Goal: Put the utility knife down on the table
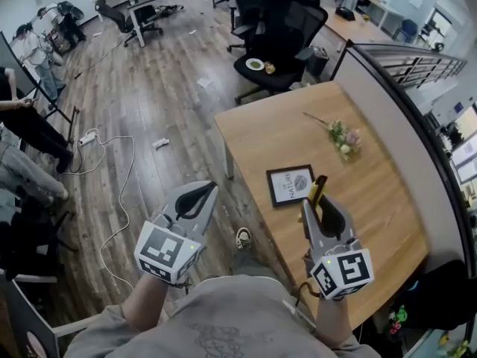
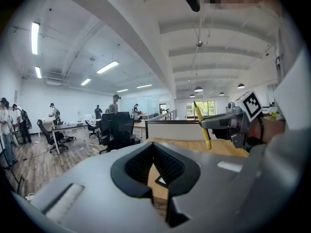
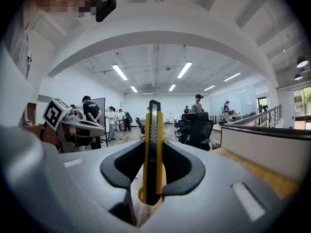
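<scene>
A yellow and black utility knife stands upright between the jaws of my right gripper, which is shut on it. In the head view the knife sticks out past the right gripper, held above the near part of the wooden table. My left gripper hangs over the floor to the left of the table, shut with nothing in it. From the left gripper view the knife shows at the right, and the left gripper grips nothing.
A framed picture lies on the table just beyond the knife. A sprig of flowers lies farther back. A black office chair stands behind the table. A partition wall runs along the table's right side. People stand at the far left.
</scene>
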A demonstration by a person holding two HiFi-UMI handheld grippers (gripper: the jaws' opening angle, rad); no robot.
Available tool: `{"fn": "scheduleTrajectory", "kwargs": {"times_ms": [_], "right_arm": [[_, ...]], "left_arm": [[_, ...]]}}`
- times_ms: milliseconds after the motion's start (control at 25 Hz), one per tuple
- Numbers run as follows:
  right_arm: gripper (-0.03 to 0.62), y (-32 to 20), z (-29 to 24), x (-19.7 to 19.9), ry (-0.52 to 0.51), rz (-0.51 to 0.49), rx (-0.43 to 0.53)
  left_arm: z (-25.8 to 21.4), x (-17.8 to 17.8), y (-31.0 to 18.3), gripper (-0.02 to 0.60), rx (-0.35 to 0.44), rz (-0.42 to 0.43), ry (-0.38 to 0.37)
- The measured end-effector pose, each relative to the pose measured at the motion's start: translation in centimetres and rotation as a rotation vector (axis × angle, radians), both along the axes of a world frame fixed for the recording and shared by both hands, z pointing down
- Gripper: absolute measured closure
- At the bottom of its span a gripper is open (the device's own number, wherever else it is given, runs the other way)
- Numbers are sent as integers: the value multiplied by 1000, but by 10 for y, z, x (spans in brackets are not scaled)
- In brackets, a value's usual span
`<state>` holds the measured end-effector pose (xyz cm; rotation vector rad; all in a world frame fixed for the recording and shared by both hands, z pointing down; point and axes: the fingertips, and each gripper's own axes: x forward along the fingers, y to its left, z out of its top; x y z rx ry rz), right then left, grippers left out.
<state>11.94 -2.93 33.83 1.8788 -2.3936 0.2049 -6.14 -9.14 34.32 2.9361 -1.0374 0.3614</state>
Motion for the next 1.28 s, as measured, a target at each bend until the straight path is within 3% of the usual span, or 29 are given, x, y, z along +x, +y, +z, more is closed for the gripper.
{"fn": "scheduleTrajectory", "kwargs": {"times_ms": [400, 640, 1280], "right_arm": [[473, -112, 7, 64, -34, 15, -40], [473, -146, 11, 79, -54, 3, -30], [473, -158, 24, 61, -76, 50, -115]], "left_arm": [[-5, 64, -115, 583, -12, 12, -54], [-2, 82, -145, 581, -40, 24, -55], [10, 57, -173, 581, -90, 54, -51]]}}
